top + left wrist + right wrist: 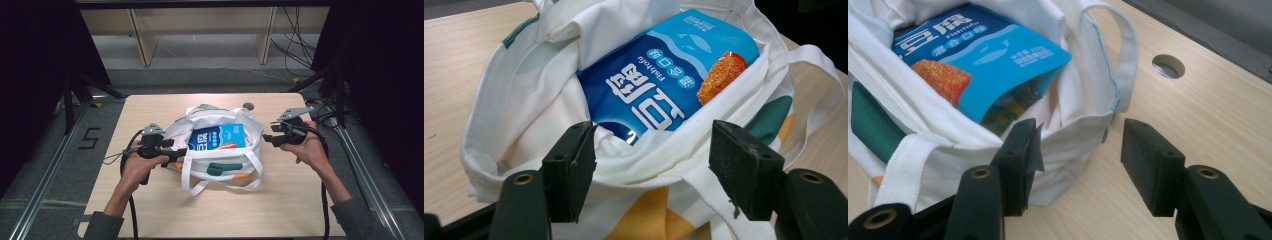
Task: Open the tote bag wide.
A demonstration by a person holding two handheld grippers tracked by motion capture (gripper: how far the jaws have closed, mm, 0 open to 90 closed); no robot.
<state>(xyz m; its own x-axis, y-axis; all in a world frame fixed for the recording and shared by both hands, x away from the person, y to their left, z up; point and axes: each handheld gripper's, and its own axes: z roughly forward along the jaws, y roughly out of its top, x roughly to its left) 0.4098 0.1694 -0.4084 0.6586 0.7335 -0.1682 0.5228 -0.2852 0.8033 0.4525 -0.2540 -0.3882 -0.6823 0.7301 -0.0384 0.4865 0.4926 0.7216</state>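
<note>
While the blue fish tofu packet [218, 136] lies inside the white tote bag [220, 160] at mid-desk, packing looks nearly done.
Both tongs stand open, gripping nothing: left tongs [651, 167] straddle the bag's near rim, right tongs [1080, 162] sit at its corner; remaining work, I judge, is only withdrawing across the desk [280, 210].

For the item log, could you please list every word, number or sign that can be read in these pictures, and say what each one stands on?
"Fish tofu": small Latin print on the blue snack packet inside the white tote bag, beside large white Chinese characters.
"5": dark mark on the grey floor left of the table.
The packet's smaller Chinese lines and the fine print near its top edge are too small or blurred to read.
</note>
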